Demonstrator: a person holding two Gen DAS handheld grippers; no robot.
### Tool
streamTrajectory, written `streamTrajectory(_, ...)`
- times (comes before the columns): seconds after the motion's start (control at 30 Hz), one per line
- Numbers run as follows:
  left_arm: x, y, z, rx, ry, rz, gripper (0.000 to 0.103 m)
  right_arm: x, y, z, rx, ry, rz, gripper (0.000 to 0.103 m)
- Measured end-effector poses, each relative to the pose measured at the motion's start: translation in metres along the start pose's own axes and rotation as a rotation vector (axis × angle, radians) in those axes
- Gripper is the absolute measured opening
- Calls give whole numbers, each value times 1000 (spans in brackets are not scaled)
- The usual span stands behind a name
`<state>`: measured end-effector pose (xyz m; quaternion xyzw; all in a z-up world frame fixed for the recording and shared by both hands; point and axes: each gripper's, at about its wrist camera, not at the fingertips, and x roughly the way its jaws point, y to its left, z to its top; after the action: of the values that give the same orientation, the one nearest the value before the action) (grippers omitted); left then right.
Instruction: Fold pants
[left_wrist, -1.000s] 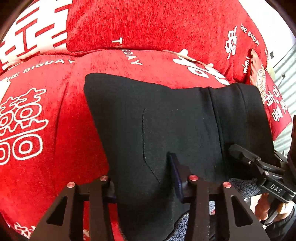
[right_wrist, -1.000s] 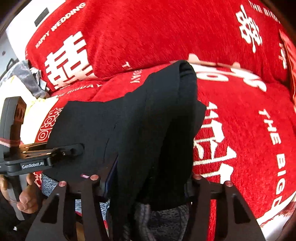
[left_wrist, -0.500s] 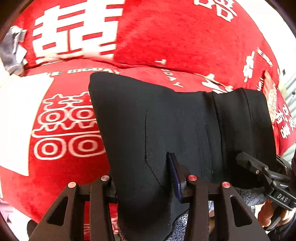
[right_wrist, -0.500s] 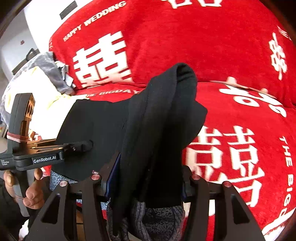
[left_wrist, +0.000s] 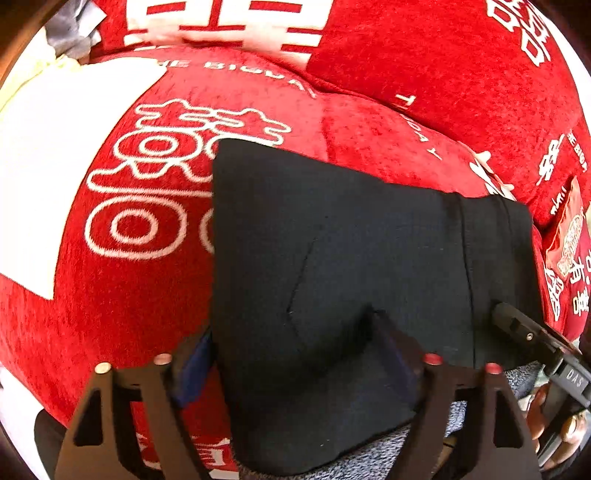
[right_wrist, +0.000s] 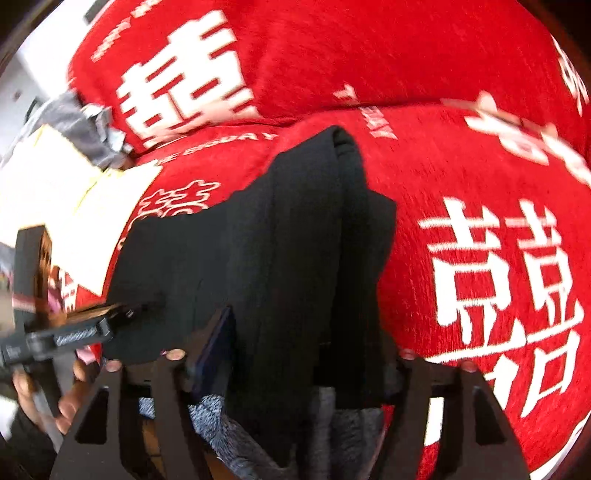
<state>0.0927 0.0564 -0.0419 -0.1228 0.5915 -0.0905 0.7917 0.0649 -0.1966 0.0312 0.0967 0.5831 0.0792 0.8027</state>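
Note:
The folded black pants (left_wrist: 351, 258) fill the middle of the left wrist view, held up in front of the red sofa. My left gripper (left_wrist: 295, 354) has its fingers on either side of the near edge of the pants and grips the cloth. In the right wrist view the pants (right_wrist: 295, 258) hang as a thick folded bundle. My right gripper (right_wrist: 299, 354) clamps their near end. The right gripper (left_wrist: 524, 332) shows at the right edge of the left wrist view, and the left gripper (right_wrist: 122, 314) shows at the left of the right wrist view.
A red sofa cover (left_wrist: 406, 55) with white lettering lies behind and below the pants. A white and yellow cloth (left_wrist: 55, 147) and grey fabric (right_wrist: 85, 125) lie at the sofa's left end. A red packet (left_wrist: 569, 236) sits at the right. Grey knit fabric (right_wrist: 221, 417) shows below the pants.
Both grippers have carried the pants to the left along the sofa, so the white cloth at the left end has come into view. Both grips are unchanged.

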Motion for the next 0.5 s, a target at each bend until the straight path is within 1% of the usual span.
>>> streamTrajectory(0.03,0,2,0,-1,10,-1,87,-2,-4,1,14,-3,-8,80)
streamTrajectory(0.1,-3,9,-1,-11,13,-3,87,-8,-5,4,24,-16,-40,82)
streamTrajectory(0.17,-11,17,-4,-33,-1,13,87,-22,-4,4,16,-54,-115,83)
streamTrajectory(0.27,-31,21,-12,-30,-64,67,87,-52,14,-5,-82,-148,-197,83)
streamTrajectory(0.3,-39,20,-16,-12,-86,82,87,-59,20,-9,-122,-165,-202,83)
streamTrajectory(0.33,-44,17,-21,8,-103,86,87,-67,34,-17,-194,-184,-201,84)
streamTrajectory(0.37,-49,13,-26,32,-116,83,87,-71,43,-22,-239,-190,-196,84)
streamTrajectory(0.43,-53,6,-36,78,-128,93,87,-75,62,-38,-339,-182,-156,85)
streamTrajectory(0.5,-51,2,-47,114,-132,160,87,-70,70,-51,-382,-153,-126,87)
